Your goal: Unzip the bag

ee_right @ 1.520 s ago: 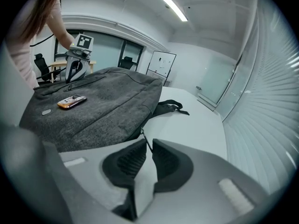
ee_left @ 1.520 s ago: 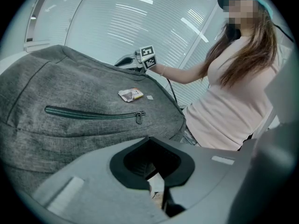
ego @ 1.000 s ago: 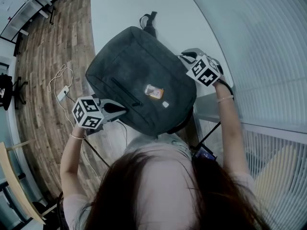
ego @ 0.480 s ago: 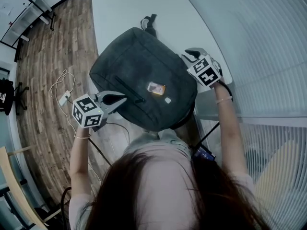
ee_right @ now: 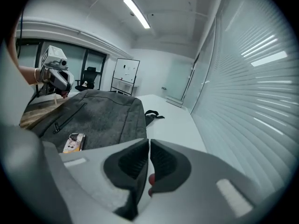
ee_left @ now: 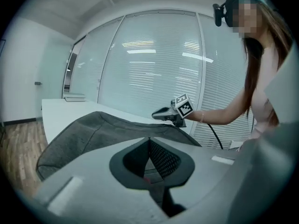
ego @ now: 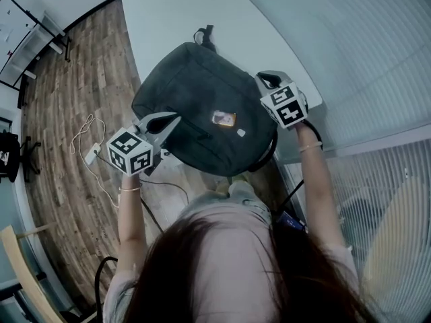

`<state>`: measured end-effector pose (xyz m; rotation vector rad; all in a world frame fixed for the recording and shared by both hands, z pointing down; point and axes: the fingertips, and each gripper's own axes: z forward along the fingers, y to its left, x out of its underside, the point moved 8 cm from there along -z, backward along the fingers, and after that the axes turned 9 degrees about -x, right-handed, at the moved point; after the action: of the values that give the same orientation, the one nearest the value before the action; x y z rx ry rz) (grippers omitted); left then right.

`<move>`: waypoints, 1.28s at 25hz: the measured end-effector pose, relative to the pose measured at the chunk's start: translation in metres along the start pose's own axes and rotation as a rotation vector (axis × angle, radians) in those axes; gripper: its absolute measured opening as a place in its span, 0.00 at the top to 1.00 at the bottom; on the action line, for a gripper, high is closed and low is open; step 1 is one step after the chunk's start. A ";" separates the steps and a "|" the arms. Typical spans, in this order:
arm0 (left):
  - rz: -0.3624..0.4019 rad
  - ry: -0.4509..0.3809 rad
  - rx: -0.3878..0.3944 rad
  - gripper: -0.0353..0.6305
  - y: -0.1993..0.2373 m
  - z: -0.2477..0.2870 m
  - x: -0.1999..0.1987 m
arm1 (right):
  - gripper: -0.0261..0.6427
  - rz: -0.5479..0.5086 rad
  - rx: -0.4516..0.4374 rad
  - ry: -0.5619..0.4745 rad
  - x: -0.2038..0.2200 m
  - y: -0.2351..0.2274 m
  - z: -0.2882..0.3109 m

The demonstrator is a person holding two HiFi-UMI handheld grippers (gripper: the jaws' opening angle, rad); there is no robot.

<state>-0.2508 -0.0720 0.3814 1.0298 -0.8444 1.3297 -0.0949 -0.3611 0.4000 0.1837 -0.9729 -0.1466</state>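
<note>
I hold one claw in each hand, on both sides of the bag (ego: 202,113). The bag is dark grey and lies flat on the white table (ego: 168,19), its front side up and its carry handle (ego: 203,33) pointing away from me. My left gripper (ego: 175,118) is clenched, its two pads pressed together with nothing between them, and it hovers just beside the left edge of the bag, at the table's border above the wooden floor (ego: 67,86). My right gripper (ego: 261,78) has just been closing; its jaws now stand almost together, only a thin slit remains, and no thing is inside them. It is near the right edge of the bag (I cannot tell if it touches the fabric). The pocket zipper (ego: 192,125) runs across the front, beside a small orange label (ego: 224,118), and it looks closed. On the floor lies a white cable (ego: 86,123).
</note>
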 end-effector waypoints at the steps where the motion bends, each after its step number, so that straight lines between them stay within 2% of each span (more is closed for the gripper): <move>1: 0.006 -0.010 -0.012 0.93 0.000 -0.001 -0.002 | 0.95 0.005 0.019 -0.011 -0.003 0.005 -0.003; 6: 0.002 -0.063 -0.091 0.93 0.000 -0.003 -0.010 | 0.95 0.045 0.132 -0.109 -0.016 0.024 -0.025; 9: -0.008 -0.098 -0.115 0.93 -0.003 -0.005 -0.016 | 0.95 0.103 0.173 -0.154 -0.021 0.037 -0.040; 13: 0.017 -0.118 -0.145 0.93 -0.009 -0.006 -0.021 | 0.95 0.126 0.221 -0.190 -0.031 0.057 -0.051; 21: 0.008 -0.155 -0.240 0.93 -0.021 -0.016 -0.027 | 0.96 0.128 0.271 -0.211 -0.035 0.086 -0.061; 25: 0.030 -0.170 -0.286 0.93 -0.031 -0.019 -0.033 | 0.96 0.152 0.293 -0.246 -0.037 0.094 -0.069; 32: 0.037 -0.202 -0.288 0.93 -0.054 -0.022 -0.037 | 0.96 0.161 0.314 -0.303 -0.039 0.116 -0.090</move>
<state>-0.2020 -0.0617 0.3334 0.9332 -1.1748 1.1063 -0.0368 -0.2317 0.3444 0.3781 -1.3068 0.1318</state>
